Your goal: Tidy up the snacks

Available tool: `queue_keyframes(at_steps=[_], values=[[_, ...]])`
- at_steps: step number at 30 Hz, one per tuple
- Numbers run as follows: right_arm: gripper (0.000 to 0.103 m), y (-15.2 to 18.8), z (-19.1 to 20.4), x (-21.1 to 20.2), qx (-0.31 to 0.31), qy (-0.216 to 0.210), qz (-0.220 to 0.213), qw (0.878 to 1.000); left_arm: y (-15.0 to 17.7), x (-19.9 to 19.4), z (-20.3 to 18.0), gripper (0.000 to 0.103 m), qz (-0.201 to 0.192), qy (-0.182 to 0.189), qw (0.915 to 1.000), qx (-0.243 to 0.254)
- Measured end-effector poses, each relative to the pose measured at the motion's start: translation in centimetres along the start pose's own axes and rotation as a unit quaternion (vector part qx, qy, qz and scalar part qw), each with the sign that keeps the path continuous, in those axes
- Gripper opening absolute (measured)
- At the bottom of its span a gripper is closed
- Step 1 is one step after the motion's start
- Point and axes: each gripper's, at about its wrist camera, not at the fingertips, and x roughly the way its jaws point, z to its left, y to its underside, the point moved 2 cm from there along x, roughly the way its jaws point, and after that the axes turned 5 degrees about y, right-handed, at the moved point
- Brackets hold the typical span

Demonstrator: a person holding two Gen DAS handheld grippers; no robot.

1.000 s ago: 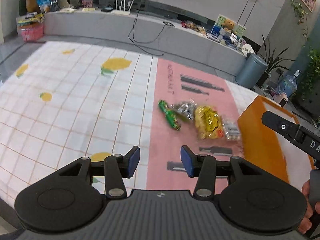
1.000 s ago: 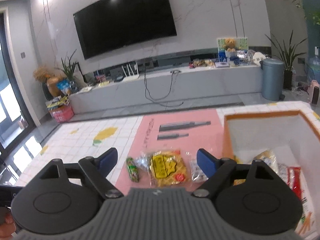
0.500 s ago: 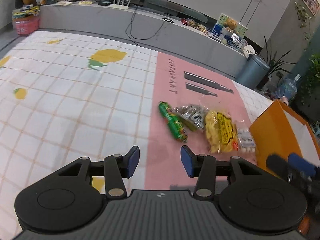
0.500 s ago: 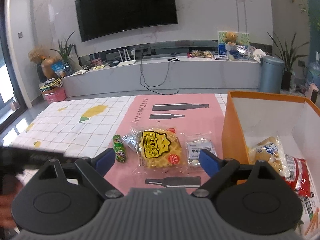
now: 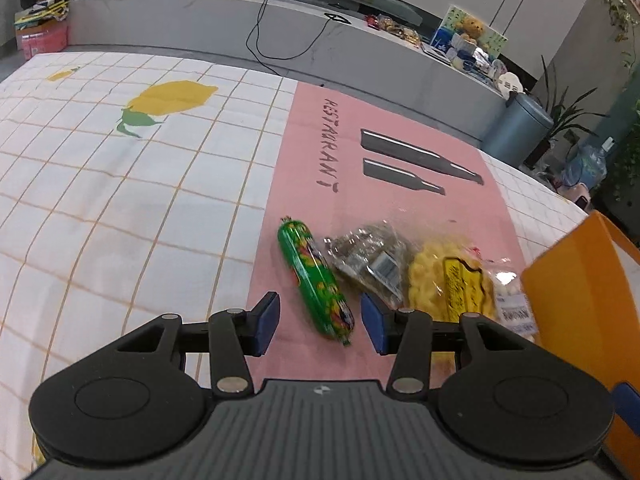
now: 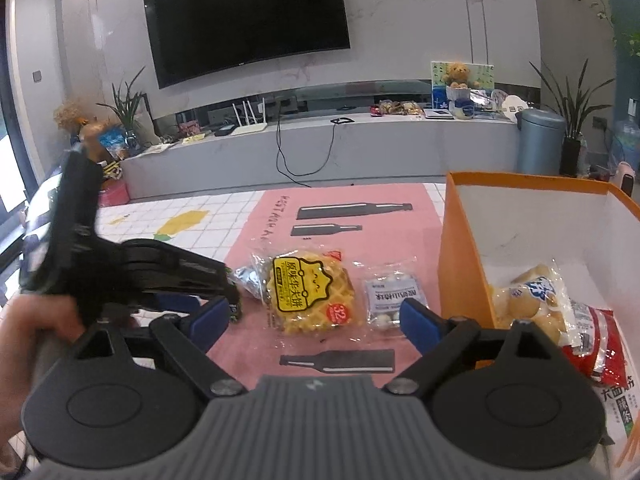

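Observation:
A row of snacks lies on the pink mat (image 5: 304, 160): a green sausage (image 5: 316, 280), a silvery clear pack (image 5: 372, 256), a yellow waffle pack (image 6: 312, 292) and a small white pack of balls (image 6: 390, 296). My left gripper (image 5: 320, 324) is open and low over the mat. The sausage's near end lies between its blue pads, untouched. My right gripper (image 6: 314, 318) is open wide, just short of the waffle pack, with nothing held. The orange box (image 6: 460, 248) on the right holds a bread pack (image 6: 528, 292) and a red pack (image 6: 596, 344).
A hand (image 6: 24, 332) carries the left tool across the left of the right wrist view. The white lemon-print cloth (image 5: 120, 200) spreads to the left. Beyond the table are a grey TV bench (image 6: 360, 148) and a blue-grey bin (image 6: 540, 140).
My left gripper has moved forward and down to the snacks, so the sausage now lies between its pads. My right gripper sank and its jaws widened. The left tool entered the right wrist view.

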Motion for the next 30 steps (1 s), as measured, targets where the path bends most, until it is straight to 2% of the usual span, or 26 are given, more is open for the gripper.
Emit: queue_keyframes(at_steps=[2, 4, 7, 9, 15, 19, 24, 27, 30], values=[[0.090, 0.1, 0.2, 0.2, -0.009, 0.005, -0.004, 1.000, -0.2, 0.7, 0.1, 0.054, 0.002, -0.005, 1.0000, -0.003], [0.090, 0.1, 0.6, 0.6, -0.023, 0.007, -0.007, 1.000, -0.3, 1.3, 0.1, 0.040, 0.003, -0.007, 1.0000, -0.003], [0.090, 0.0, 1.1, 1.3, -0.036, 0.012, -0.008, 0.999, -0.2, 1.4, -0.2, 0.031, 0.002, -0.004, 1.0000, 0.009], [0.090, 0.1, 1.6, 2.2, -0.050, 0.023, -0.001, 0.999, -0.2, 1.3, -0.4, 0.029, 0.003, -0.011, 0.9997, 0.021], [0.090, 0.3, 2.8, 4.7, -0.078, 0.037, 0.031, 0.996, 0.5, 0.1, 0.5, 0.028, 0.011, -0.010, 0.9998, 0.015], [0.097, 0.1, 3.2, 6.0, -0.104, 0.041, 0.042, 0.993, 2.3, -1.9, 1.9, 0.027, 0.016, -0.005, 0.9996, 0.024], [0.097, -0.2, 3.4, 7.6, -0.088, 0.013, 0.044, 0.995, 3.8, -4.1, 3.7, 0.027, 0.034, -0.002, 0.9994, -0.010], [0.098, -0.1, 3.3, 9.2, -0.061, 0.025, 0.065, 0.996, 4.6, -5.0, 4.6, 0.027, 0.037, 0.004, 0.9986, -0.036], [0.100, -0.1, 3.0, 10.8, -0.037, 0.027, 0.086, 0.995, 4.7, -5.0, 4.3, 0.028, 0.037, 0.001, 0.9989, -0.029]])
